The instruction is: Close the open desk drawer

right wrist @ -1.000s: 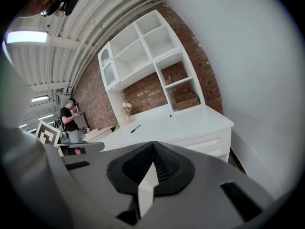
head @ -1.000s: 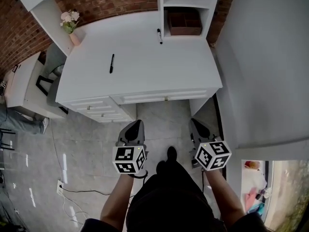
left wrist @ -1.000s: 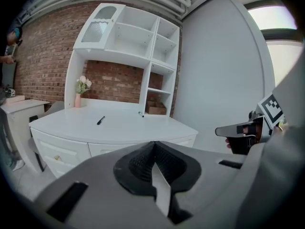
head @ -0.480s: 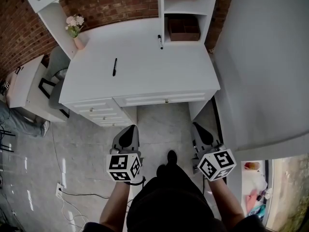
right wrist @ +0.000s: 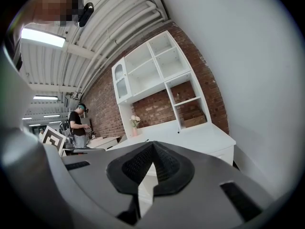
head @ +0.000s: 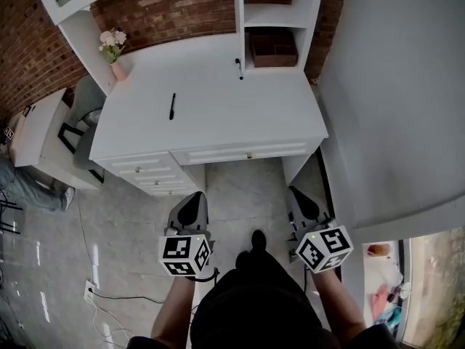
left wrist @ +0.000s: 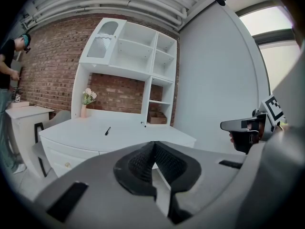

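Currently, left gripper [head: 193, 199] and right gripper [head: 298, 196] are hovering low in frame, jaws together and empty, below the centre drawer [head: 247, 152].

Pen [head: 172, 106] on desk [head: 218, 122] left; vase [head: 116, 53] back-left corner; box [head: 273, 47] in shelf unit [head: 280, 15] back-right.

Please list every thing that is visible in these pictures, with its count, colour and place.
desk: one, white, against the brick wall
centre drawer: one, white, under the desktop's front edge
shelf unit: one, white, on the desk's back
pens: two, black, one left on the desktop, one by the shelf unit
flower vase: one, pink, back left corner
box: one, brown, lower shelf compartment
chair: one, grey, left of desk
side table: one, white, far left
cable: one, black, on the floor
left gripper, right gripper: grey, jaws together, empty, before the desk
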{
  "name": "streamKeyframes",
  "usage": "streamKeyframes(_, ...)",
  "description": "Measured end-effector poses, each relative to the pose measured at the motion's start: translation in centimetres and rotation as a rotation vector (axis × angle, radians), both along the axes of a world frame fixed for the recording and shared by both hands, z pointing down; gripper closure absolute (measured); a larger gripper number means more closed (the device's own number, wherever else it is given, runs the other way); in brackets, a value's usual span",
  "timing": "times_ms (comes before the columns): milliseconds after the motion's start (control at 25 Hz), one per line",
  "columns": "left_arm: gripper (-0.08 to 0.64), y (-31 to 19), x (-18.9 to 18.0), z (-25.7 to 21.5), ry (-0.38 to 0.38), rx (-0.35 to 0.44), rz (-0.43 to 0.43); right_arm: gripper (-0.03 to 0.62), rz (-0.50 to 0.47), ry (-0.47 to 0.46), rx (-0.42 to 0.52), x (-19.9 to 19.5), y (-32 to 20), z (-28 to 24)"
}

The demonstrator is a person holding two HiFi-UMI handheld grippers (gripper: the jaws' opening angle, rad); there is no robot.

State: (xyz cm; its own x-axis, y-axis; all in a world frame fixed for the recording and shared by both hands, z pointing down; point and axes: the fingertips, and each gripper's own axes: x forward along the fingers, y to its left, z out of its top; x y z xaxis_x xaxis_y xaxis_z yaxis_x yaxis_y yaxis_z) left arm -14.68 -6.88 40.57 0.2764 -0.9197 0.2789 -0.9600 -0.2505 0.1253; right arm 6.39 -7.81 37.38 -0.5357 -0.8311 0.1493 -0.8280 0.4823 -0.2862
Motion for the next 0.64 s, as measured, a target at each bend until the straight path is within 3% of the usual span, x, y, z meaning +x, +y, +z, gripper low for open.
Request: streamKeyframes(640, 0.551, -1.3, -0.5, 0.2, 0.003, -0.013, -0.014, 0.588, -0.012, -0.013, -0.021, -0.4, -1.3, 0.8)
